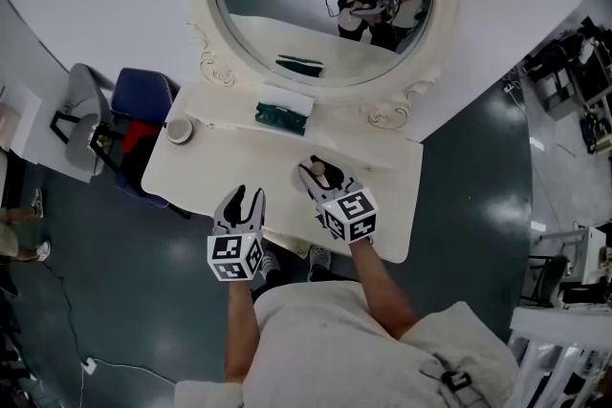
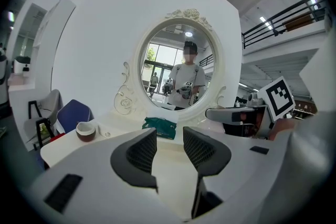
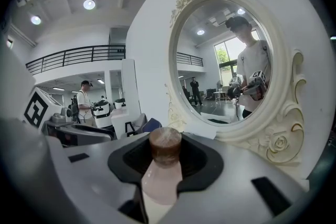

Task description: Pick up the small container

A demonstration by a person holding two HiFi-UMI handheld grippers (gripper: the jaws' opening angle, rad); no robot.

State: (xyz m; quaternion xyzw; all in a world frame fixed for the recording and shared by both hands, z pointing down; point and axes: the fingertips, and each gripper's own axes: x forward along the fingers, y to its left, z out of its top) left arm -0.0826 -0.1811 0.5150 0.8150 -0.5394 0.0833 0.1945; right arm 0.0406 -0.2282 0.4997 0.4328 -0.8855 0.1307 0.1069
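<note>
The right gripper view shows plainly what the head view barely gives: the right gripper has its dark pads clamped on the small container, a pale pink bottle with a brown cap, cap end out past the jaw tips. From the head view only a pale spot of it shows, above the dressing table near the front edge, right of the middle; whether it touches the top I cannot tell. The left gripper view shows the left gripper with its jaws apart and nothing between them, near the front edge. It also shows a green packet at the back edge below the oval mirror, and a round pot at the left edge. Counted: two grippers, one container, one packet, one pot, one mirror.
</note>
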